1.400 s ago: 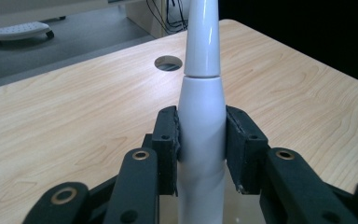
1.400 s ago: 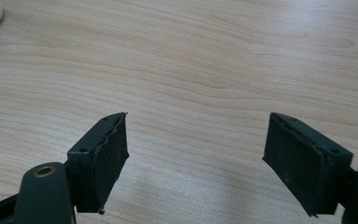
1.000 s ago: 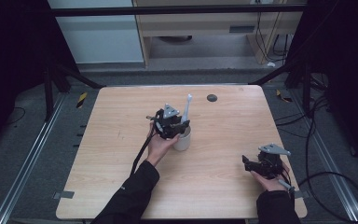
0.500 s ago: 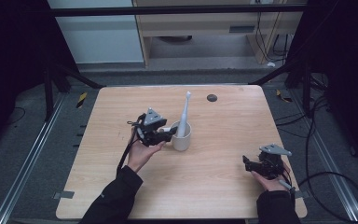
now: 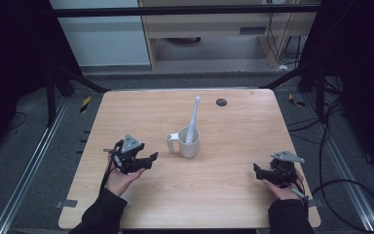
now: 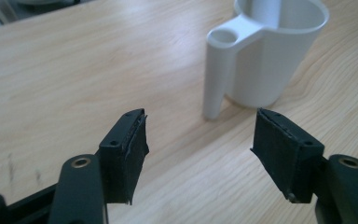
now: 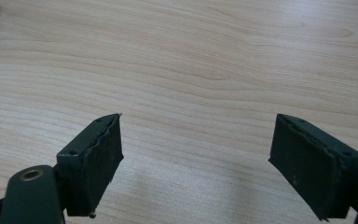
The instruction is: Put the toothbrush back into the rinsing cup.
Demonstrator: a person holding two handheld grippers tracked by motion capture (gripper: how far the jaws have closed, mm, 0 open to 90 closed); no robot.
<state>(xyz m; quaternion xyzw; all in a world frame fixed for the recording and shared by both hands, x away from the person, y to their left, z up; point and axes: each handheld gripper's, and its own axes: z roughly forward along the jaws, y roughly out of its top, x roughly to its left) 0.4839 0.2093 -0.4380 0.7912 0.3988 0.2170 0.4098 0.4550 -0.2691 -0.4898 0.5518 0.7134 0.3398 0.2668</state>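
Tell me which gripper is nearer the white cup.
The left gripper: it sits just left of the cup, handle toward it; the right gripper is farther off.

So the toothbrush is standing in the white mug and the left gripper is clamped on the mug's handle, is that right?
Not quite. The toothbrush does stand in the white mug, but the left gripper is not clamped on the handle. The left gripper view shows its fingers spread open with bare table between them, short of the mug and touching nothing.
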